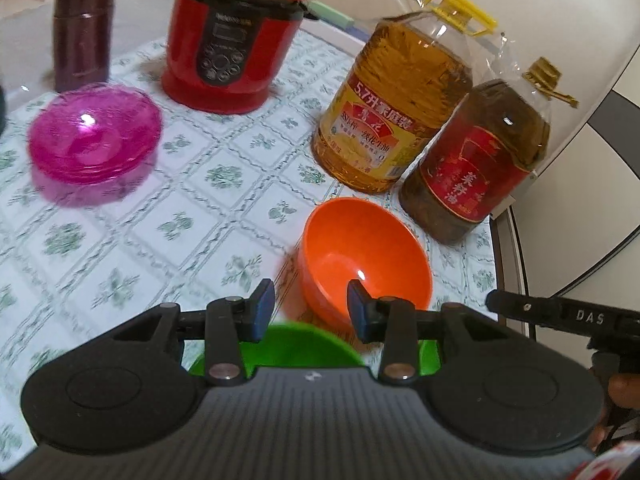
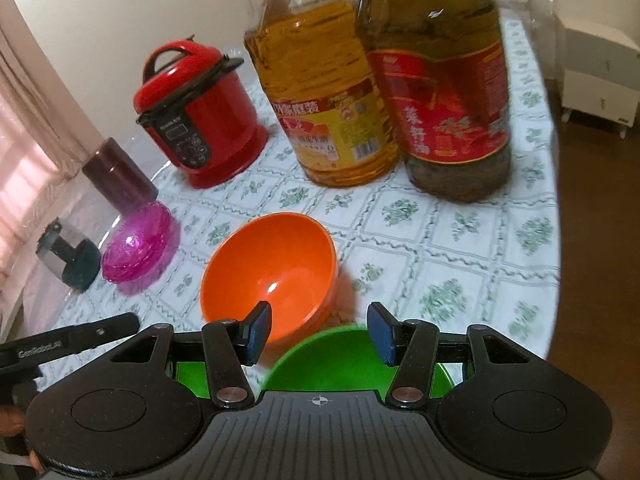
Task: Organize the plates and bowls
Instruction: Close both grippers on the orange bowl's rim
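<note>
Orange bowl (image 1: 362,252): on surface (image 1: 160,220). Left claw (image 1: 311,310), right claw (image 2: 320,334): above its near rim, part-open, empty. Green bowl (image 2: 336,360): nearer, beneath claws.

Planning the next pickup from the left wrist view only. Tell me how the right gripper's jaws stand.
Observer: The right gripper is open with nothing between its pads. The green bowl shows just beneath it.
Operator: Report what sits left of the pink plates.
Observer: A shiny metal container with a dark base, tilted, close beside the pink plates.
Operator: Name anything beyond the table's right edge.
Observer: A white cabinet standing on a brown floor.
</note>
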